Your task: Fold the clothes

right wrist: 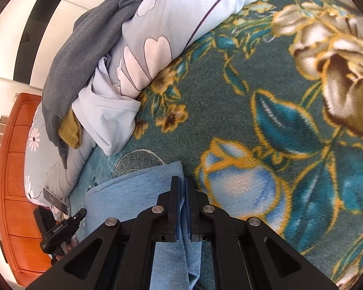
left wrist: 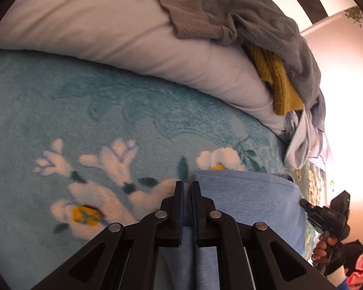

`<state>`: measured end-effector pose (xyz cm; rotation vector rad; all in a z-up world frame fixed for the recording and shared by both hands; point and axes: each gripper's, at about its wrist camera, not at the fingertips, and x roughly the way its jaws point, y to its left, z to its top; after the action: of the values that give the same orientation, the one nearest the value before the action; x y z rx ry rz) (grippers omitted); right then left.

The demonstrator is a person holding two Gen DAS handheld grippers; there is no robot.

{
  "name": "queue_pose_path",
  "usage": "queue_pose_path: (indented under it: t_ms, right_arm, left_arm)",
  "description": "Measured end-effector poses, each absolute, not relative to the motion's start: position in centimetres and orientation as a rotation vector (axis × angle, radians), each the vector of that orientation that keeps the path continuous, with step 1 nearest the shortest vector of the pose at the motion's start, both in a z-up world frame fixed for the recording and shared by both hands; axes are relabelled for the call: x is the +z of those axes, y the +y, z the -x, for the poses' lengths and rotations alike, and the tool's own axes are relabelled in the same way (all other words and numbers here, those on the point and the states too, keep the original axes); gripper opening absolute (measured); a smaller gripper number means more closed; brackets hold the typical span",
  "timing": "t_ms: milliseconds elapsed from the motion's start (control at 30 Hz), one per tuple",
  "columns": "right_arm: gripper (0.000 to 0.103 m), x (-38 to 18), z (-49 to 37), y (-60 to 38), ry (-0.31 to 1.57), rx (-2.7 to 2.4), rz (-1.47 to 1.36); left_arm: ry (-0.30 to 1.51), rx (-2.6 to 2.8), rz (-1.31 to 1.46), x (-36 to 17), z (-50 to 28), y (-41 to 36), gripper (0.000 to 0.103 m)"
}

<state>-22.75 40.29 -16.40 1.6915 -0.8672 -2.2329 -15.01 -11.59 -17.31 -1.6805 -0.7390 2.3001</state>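
Note:
A light blue garment lies stretched across the flowered teal blanket. My left gripper is shut on its left edge, with blue cloth pinched between the pads. In the right wrist view the same blue garment runs leftward, and my right gripper is shut on its right edge. Each gripper shows in the other's view: the right one at the garment's far end with a hand on it, the left one at lower left.
A pale quilt roll lies along the back of the bed. On it sits a heap of clothes: a grey garment, a mustard knit and a pale blue piece. An orange wooden headboard stands at the left.

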Motion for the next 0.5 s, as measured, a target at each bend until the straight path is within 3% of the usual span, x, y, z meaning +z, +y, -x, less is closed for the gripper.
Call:
queue_pose_path:
  t_ms: [167, 233, 267, 300, 500]
  right_arm:
    - [0.008, -15.0, 20.7, 42.6, -0.907, -2.219, -1.666]
    - [0.009, -14.7, 19.3, 42.8, -0.9, -2.186, -1.654]
    - [0.02, -14.6, 18.5, 42.6, -0.9, -2.164, -1.653]
    - [0.031, -14.6, 17.8, 42.3, -0.91, -2.132, -1.651]
    - [0.035, -15.4, 14.6, 40.8, -0.957, -2.046, -1.665]
  left_arm:
    - [-0.766, 2.353, 1.718, -15.0, 13.4, -13.8, 0.01]
    - [-0.741, 2.359, 1.709, -13.7, 12.4, -13.4, 0.029]
    - [-0.724, 2.35, 1.693, -13.0, 11.8, -12.6, 0.054]
    - [-0.69, 2.335, 1.667, -12.4, 11.1, -11.3, 0.073]
    - [-0.578, 2.158, 1.596, -11.7, 9.1, -2.3, 0.079]
